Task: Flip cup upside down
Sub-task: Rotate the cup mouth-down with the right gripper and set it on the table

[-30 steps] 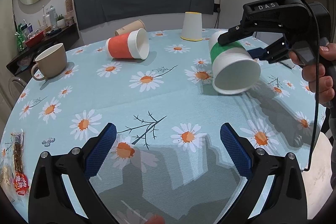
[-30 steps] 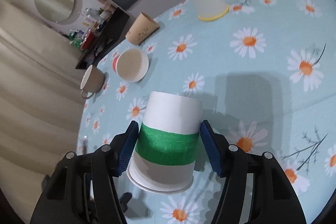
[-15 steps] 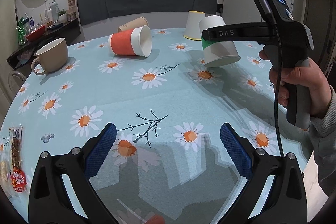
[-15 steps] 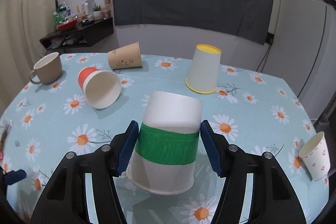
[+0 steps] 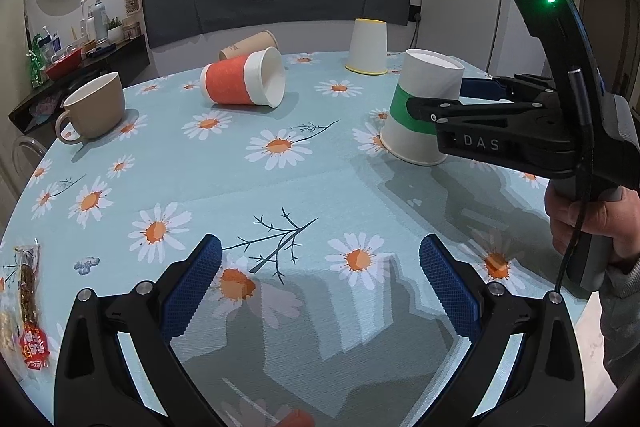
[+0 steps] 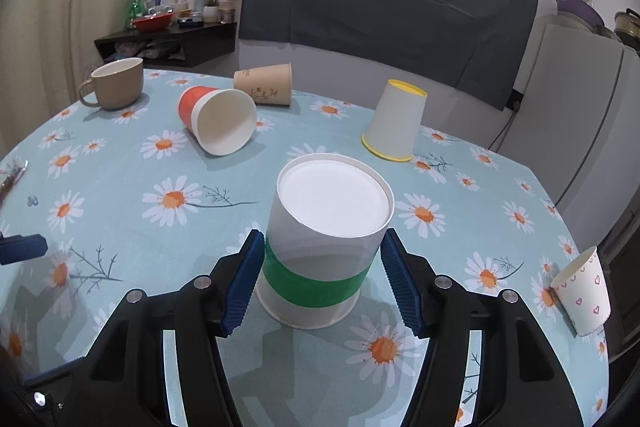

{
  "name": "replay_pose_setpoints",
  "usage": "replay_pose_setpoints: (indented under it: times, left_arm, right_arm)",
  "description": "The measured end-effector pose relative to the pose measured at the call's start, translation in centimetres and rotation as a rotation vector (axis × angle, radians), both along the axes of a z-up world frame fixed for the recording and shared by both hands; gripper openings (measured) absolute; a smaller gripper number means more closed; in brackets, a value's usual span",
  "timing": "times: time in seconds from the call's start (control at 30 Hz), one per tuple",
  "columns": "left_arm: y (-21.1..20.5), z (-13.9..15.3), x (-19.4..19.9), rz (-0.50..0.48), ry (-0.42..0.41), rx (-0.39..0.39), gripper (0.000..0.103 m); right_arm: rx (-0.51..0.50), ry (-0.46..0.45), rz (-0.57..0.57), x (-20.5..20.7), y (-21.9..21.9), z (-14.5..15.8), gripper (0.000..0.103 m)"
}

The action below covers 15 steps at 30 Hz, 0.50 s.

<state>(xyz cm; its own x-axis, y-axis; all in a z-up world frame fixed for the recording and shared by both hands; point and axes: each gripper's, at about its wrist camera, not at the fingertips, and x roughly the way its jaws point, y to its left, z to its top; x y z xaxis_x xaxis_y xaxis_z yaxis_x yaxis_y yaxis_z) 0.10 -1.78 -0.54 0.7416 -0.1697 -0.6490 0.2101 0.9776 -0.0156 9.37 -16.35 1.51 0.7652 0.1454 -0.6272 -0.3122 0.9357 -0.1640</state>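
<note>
Green-band cup (image 6: 320, 247) upside down on daisy tablecloth (image 6: 120, 235), rim down, flat base up.
R gripper (image 6: 322, 273) straddles cup at the green band; blue pads (image 6: 244, 279) look slightly off the wall on both sides, so jaws seem just released, not clamping. L gripper (image 5: 320, 283) hovers low w/ jaws spread wide, nothing btwn them. Orange cup (image 5: 244, 83) & kraft cup (image 6: 266, 83) lie on sides; yellow-rim cup (image 6: 394, 125) inverted behind; beige mug (image 5: 94, 113) upright far left.
</note>
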Motion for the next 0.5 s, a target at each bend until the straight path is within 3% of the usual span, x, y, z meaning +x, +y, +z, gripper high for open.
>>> replay_pose_setpoints:
  times: [0.2,0.5]
  left_arm:
    - [0.0,-0.1,0.3,0.006,0.013,0.005,0.097]
    - [0.3,-0.3,0.4,0.018,0.029,-0.006,0.097]
  right_arm:
    - [0.056,-0.008,-0.013,-1.5,-0.9,0.4,0.086]
    - [0.089,0.000,-0.039,-4.5,-2.9,0.9,0.090]
